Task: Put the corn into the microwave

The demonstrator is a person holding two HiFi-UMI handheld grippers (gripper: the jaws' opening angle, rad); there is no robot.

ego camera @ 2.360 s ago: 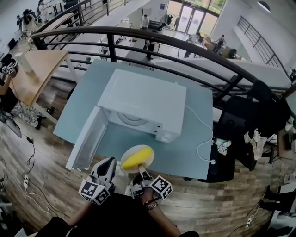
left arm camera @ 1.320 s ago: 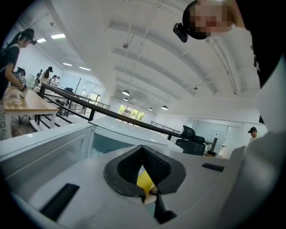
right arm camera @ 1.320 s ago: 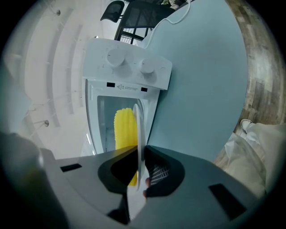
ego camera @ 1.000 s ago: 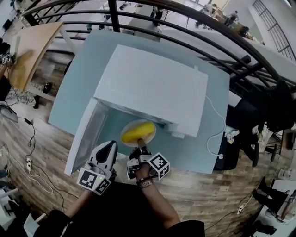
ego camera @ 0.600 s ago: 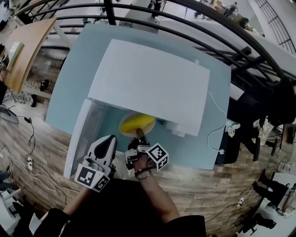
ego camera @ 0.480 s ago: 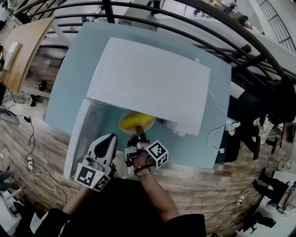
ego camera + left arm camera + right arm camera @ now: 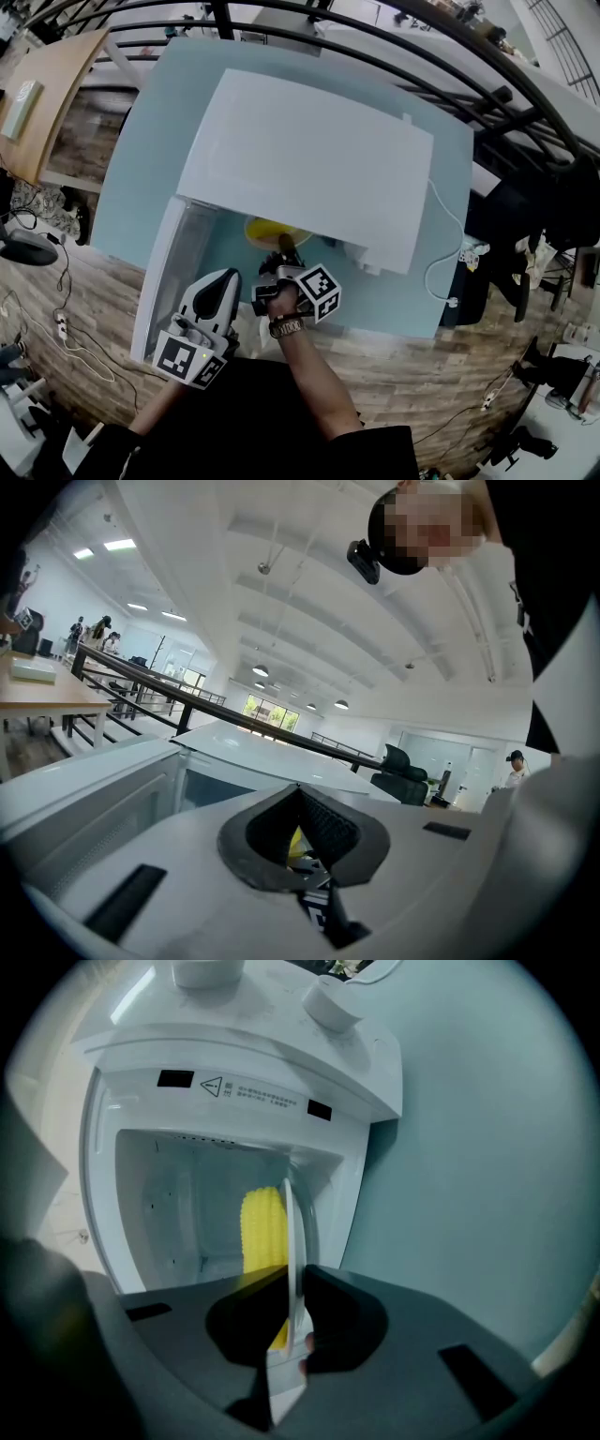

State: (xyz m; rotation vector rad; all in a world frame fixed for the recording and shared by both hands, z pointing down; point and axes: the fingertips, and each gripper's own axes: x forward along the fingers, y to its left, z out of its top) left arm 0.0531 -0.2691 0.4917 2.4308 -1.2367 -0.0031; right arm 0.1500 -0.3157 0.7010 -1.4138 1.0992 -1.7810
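Observation:
A yellow corn cob [image 7: 262, 1227] lies on a white plate [image 7: 293, 1241], seen edge-on in the right gripper view. My right gripper [image 7: 285, 251] is shut on the plate's near rim and holds it in the mouth of the white microwave [image 7: 309, 169]. From the head view only a yellow sliver of corn [image 7: 265, 229] shows under the microwave's top edge. The microwave door [image 7: 173, 272] stands swung open at the left. My left gripper [image 7: 227, 278] hovers beside the door with its jaws together and nothing in them; a bit of corn [image 7: 295, 841] shows past its fingers.
The microwave stands on a pale blue table [image 7: 141, 141], and its white cable [image 7: 448, 253] trails off the right side. A black railing [image 7: 375, 66] runs behind the table. A wooden desk [image 7: 47, 103] stands at the far left. Dark chairs crowd the right.
My right gripper has pushed the plate with the corn forward, from in front of the microwave into its opening, so most of the plate is now hidden under the top. The left gripper stayed by the door.

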